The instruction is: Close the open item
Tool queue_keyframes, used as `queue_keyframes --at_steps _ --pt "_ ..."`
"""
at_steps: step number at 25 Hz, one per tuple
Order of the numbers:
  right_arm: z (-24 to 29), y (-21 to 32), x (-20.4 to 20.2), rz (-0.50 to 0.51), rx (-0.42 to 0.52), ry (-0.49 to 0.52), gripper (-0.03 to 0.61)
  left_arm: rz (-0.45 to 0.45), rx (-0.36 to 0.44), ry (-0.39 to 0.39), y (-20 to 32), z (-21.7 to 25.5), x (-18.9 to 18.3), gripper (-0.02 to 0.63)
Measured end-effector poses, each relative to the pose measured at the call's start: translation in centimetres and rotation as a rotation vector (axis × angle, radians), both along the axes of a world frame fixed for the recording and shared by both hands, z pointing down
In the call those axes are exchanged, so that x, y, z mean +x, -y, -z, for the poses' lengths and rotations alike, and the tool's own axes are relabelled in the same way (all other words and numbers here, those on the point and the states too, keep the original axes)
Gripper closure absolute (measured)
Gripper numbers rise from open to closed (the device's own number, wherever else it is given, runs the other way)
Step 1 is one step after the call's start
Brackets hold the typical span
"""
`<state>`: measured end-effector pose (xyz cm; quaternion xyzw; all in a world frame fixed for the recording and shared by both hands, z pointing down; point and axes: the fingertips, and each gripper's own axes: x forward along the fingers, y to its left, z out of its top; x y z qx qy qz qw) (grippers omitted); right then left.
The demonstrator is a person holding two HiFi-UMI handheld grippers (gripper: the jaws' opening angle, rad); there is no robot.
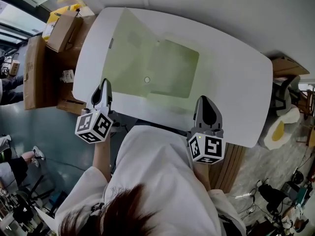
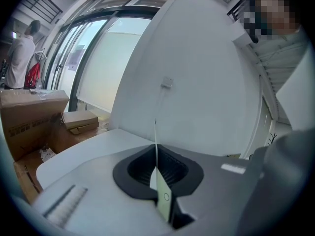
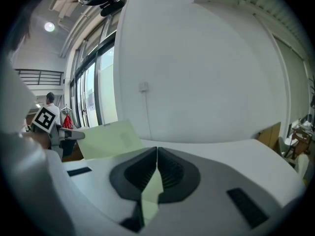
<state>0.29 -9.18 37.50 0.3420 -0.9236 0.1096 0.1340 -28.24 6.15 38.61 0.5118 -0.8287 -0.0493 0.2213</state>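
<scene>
Clenching shut on the pale green folder (image 1: 170, 65) lying on the white table (image 1: 236, 82), both claws are gripping it — the left gripper (image 1: 104, 85) is lifting the flap (image 3: 106, 139), the right gripper (image 1: 204, 101) is pinning the near edge — so closing is barely starting

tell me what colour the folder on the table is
Pale green; the folder shows best in the head view.

The folder (image 1: 167, 68) is pale green, the table (image 1: 236, 82) plain white.
</scene>
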Motion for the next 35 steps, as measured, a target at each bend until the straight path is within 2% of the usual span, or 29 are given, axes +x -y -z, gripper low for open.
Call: queue_keyframes --at_steps 17,35 --pt "-0.1 0.7 1.4 -0.008 0.005 0.023 0.568 -0.058 -0.007 0.107 1.3 1.7 3.8 0.604" --pt "0.4 0.6 1.2 0.046 0.022 0.012 0.568 -0.150 -0.005 0.207 3.1 2.6 8.1 0.604"
